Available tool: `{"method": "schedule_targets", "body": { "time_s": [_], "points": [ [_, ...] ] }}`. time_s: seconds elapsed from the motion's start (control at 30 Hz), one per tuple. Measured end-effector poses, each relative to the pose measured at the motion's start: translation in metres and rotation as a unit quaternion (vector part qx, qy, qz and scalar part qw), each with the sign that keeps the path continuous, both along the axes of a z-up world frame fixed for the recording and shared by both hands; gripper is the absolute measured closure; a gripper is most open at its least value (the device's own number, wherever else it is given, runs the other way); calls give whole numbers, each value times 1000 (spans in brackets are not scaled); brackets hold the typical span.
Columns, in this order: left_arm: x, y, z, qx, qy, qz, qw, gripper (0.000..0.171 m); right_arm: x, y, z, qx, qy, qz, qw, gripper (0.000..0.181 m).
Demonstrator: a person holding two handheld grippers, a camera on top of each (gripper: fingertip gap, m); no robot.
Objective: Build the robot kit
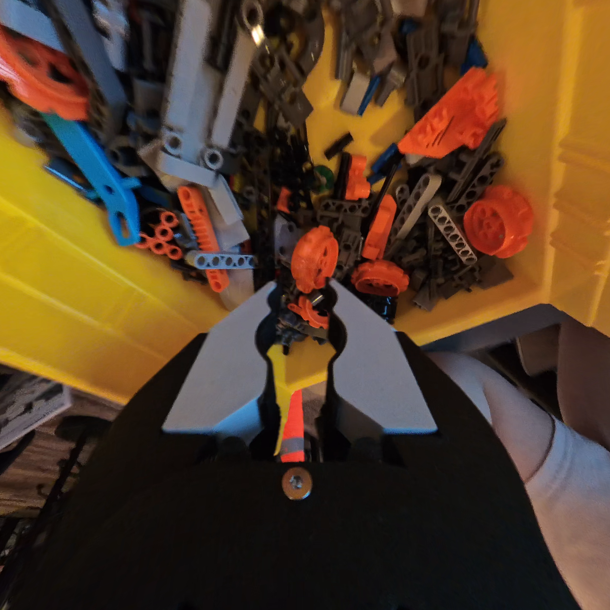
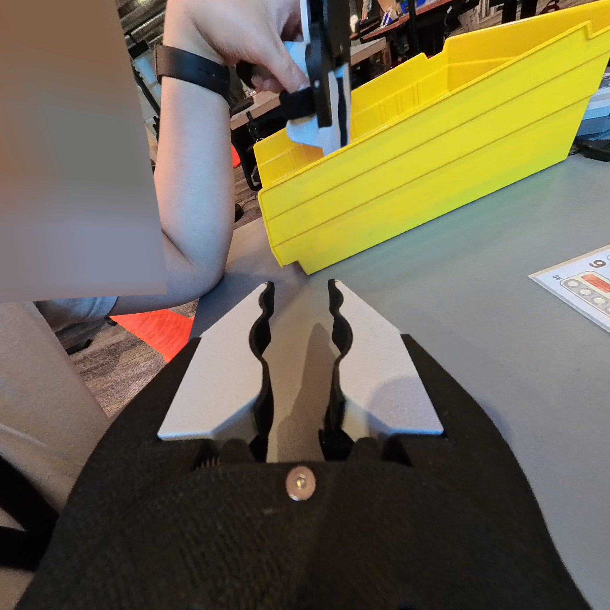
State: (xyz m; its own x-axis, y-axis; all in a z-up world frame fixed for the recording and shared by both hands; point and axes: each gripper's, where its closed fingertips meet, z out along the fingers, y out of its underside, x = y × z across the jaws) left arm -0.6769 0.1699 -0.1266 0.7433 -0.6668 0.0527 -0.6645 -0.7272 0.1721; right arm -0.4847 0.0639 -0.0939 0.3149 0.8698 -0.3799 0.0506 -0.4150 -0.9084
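My left gripper (image 1: 302,282) is open and reaches down into a yellow bin (image 1: 82,297) filled with loose plastic building parts. An orange wheel hub (image 1: 313,257) lies just beyond its fingertips. A small orange toothed piece (image 1: 310,312) lies between the fingers, and I cannot tell whether they touch it. Another orange hub (image 1: 379,277) lies just to the right. My right gripper (image 2: 300,284) is open and empty, low over the grey table (image 2: 462,330) in front of the bin (image 2: 396,198). The right wrist view also shows the left gripper (image 2: 333,142) dipping into the bin.
The bin holds grey and black beams, a blue beam (image 1: 99,175), an orange panel (image 1: 452,115) and a large orange wheel (image 1: 498,221). A printed sheet (image 2: 581,290) lies on the table at the right. A person's forearm (image 2: 194,198) rests left of the bin. The grippers' ends are close to 25 centimeters from one another. The right gripper is farther from the orange hub (image 1: 379,277), some 20 centimeters, than the left, some 4 centimeters.
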Motion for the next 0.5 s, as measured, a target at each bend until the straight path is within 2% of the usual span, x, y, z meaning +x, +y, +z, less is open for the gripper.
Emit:
{"method": "schedule_targets", "body": {
  "time_s": [0.03,0.17,0.27,0.37,0.5],
  "points": [
    [5,7,4,24,-12,-5,1000,136,0,0,0,0,0,0,1000,149],
    [29,23,22,93,-52,-63,992,132,0,0,0,-2,0,2,1000,149],
    [45,16,23,91,-63,-114,987,137,0,-1,0,-1,1,2,1000,149],
    [48,14,18,90,-44,-158,982,142,0,-2,1,8,-1,1,1000,150],
    [45,18,9,80,-18,-178,980,154,3,-2,9,38,-1,-7,999,151]
  ]
}}
